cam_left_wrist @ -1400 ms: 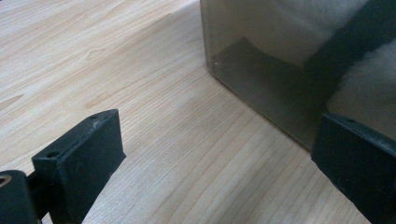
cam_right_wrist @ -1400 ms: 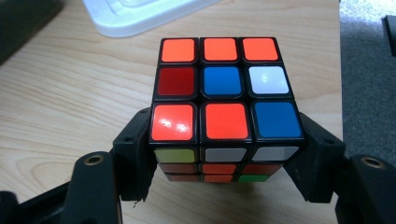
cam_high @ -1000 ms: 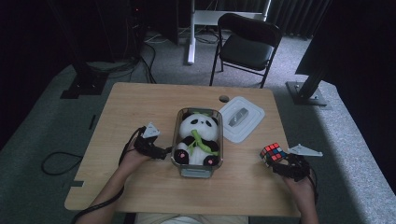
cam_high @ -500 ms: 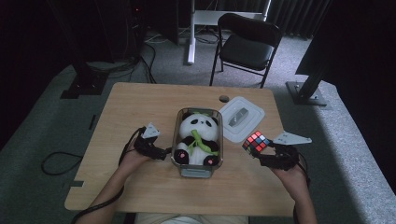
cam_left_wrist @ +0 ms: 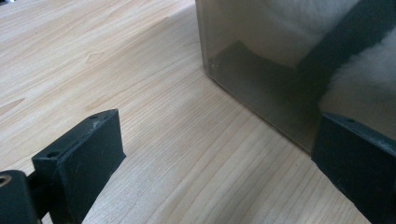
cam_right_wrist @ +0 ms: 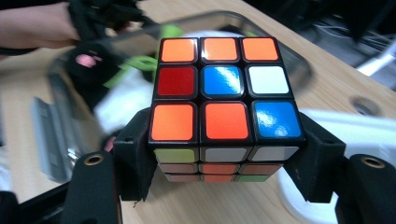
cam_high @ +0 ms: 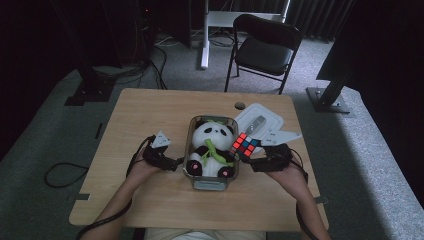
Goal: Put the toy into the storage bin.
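At lower left of the high view the left gripper (cam_high: pixel 172 163) lies low on the table (cam_high: pixel 150 110), jaws spread wide on nothing, one tip just beside the clear box (cam_high: pixel 189 145) that holds the panda toy (cam_high: pixel 212 147). Right of centre, the right gripper (cam_high: pixel 252 159) is raised level at the box's right rim, jaws clamped on the puzzle cube (cam_high: pixel 245 144). Bare wood lies open on the table's left half and near edge, while the white lid (cam_high: pixel 260 117) sits behind the cube.

a panda toy (cam_high: pixel 212 148) lies in the container (cam_high: pixel 192 131), its lid (cam_high: pixel 260 118) behind to the right.
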